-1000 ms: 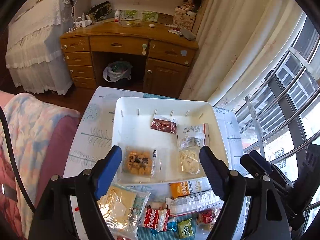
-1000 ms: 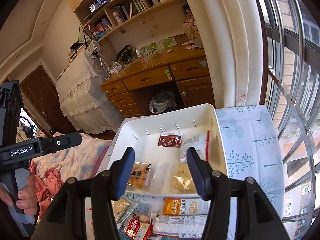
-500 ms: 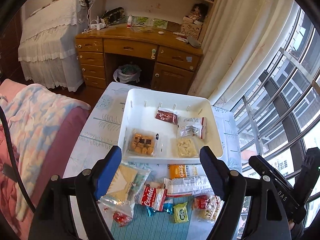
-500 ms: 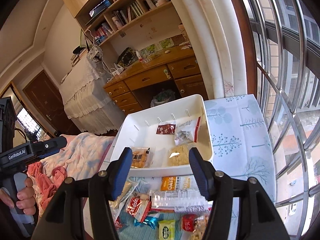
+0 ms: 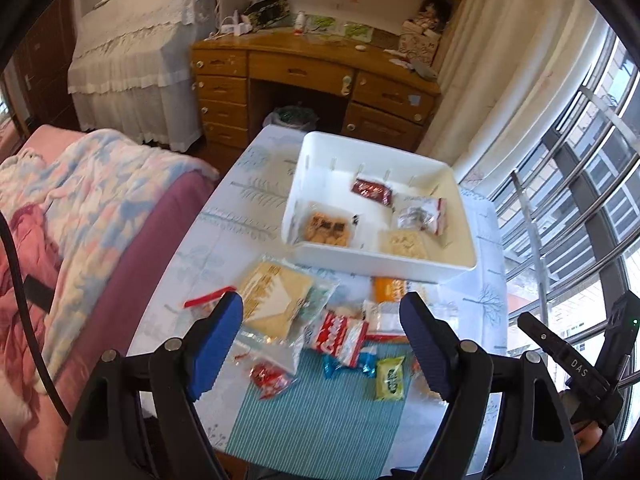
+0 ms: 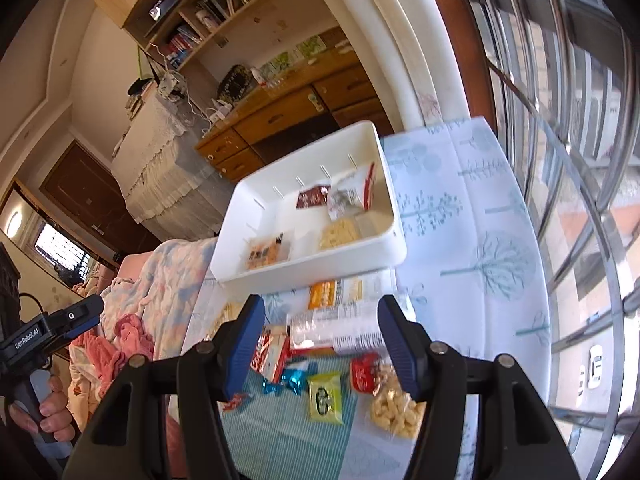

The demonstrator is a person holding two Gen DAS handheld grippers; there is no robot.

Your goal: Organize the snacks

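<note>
Both claws hang apart and empty over the near edge of the table. The left claw [image 5: 322, 334] frames the red-and-white packet [image 5: 340, 336], its long axis running away toward the white bin [image 5: 384, 266] at the far end. The right claw [image 6: 320, 344] sits nearer the window side, over the green packet [image 6: 325, 398]. Only the right view shows the bag of pale puffs [image 6: 394, 410] clearly; the left view's claw hides most of it.
</note>
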